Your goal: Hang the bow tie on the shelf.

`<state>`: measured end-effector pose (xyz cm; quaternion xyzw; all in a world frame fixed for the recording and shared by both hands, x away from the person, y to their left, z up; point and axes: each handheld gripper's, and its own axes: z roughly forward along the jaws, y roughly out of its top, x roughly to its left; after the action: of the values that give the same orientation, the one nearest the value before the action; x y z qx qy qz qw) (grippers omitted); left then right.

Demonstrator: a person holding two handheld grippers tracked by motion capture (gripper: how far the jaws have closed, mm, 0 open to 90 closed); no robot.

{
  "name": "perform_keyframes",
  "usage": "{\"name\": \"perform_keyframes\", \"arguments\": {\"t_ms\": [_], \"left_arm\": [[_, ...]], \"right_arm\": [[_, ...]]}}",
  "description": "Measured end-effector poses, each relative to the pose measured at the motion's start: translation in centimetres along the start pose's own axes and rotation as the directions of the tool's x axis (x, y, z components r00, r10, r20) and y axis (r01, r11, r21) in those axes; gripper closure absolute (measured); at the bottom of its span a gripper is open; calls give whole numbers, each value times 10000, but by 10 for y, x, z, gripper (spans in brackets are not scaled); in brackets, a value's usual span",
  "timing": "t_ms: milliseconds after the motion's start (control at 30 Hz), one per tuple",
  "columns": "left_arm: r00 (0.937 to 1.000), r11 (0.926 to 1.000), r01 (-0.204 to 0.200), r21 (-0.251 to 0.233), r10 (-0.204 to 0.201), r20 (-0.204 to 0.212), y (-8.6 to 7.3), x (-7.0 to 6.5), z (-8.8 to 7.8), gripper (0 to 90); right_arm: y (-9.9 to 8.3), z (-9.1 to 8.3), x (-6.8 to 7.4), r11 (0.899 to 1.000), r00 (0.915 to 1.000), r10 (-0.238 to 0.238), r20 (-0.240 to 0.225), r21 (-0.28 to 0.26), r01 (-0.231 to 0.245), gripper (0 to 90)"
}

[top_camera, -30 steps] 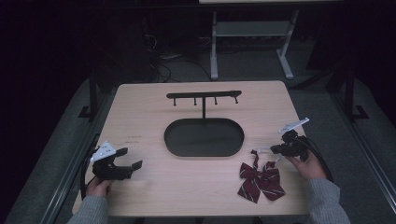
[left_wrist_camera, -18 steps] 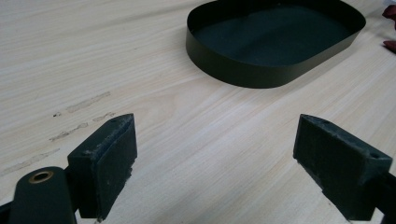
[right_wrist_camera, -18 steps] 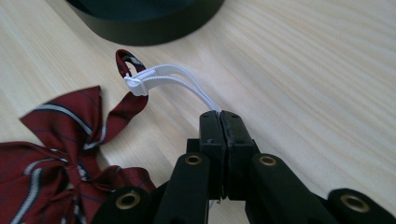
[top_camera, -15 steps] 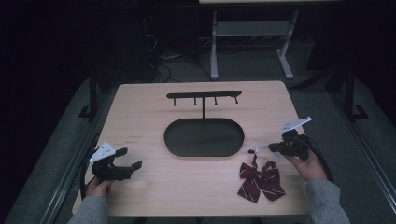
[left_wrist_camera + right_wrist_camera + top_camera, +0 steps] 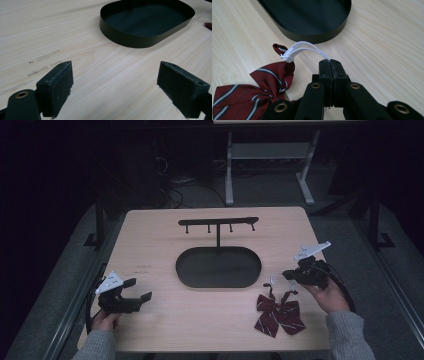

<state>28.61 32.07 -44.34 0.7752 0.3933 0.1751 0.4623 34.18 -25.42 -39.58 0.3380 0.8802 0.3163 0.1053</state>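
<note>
At the desk's 5 o'clock corner lies a maroon striped bow tie. Just past it, the right gripper has its fingers pressed together on the tie's white elastic loop, which arches up from the fabric. At 8 o'clock the left gripper rests low over bare wood, its fingers spread wide apart. At centre sits a black oval tray, with a black hook rack rising at its 12 o'clock edge.

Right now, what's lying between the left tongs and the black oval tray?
Nothing: the left gripper view shows bare wooden table, with faint scuff marks, from the open left tongs to the black oval tray.
</note>
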Motion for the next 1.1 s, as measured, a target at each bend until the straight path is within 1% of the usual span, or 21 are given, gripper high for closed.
{"name": "perform_keyframes", "arguments": {"t_ms": [200,367,400,633,667,767,800,933,1100], "left_arm": [[10000,10000,-4,-14,4,6,0,-1,0,130],[10000,10000,8,16,-8,9,0,-1,-1,130],[10000,10000,10,-10,-10,17,0,-1,0,130],[10000,10000,17,28,-17,28,0,-1,0,130],[10000,10000,4,33,-5,38,0,-1,0,130],[10000,10000,21,32,-21,49,0,-1,0,130],[10000,10000,12,29,-12,48,0,-2,0,130],[10000,10000,-9,21,9,45,0,-2,-1,130],[10000,10000,6,37,-6,48,0,-2,0,130]], "right_arm": [[4,-5,3,9997,9998,-182,-46,-163,181,885],[6,-8,6,9995,9997,-221,-69,-217,219,885],[8,-9,8,9991,9994,-341,-71,-270,339,885],[14,-15,13,9977,9986,-528,-56,-425,525,885],[16,-17,14,9967,9979,-645,-57,-499,642,885],[19,-20,17,9964,9977,-670,-27,-516,668,885],[21,-22,19,9954,9970,-772,-4,-566,771,885],[25,-24,22,9946,9964,-853,-1,-595,851,885],[28,-25,23,9931,9951,-984,5,-638,982,885]]}}
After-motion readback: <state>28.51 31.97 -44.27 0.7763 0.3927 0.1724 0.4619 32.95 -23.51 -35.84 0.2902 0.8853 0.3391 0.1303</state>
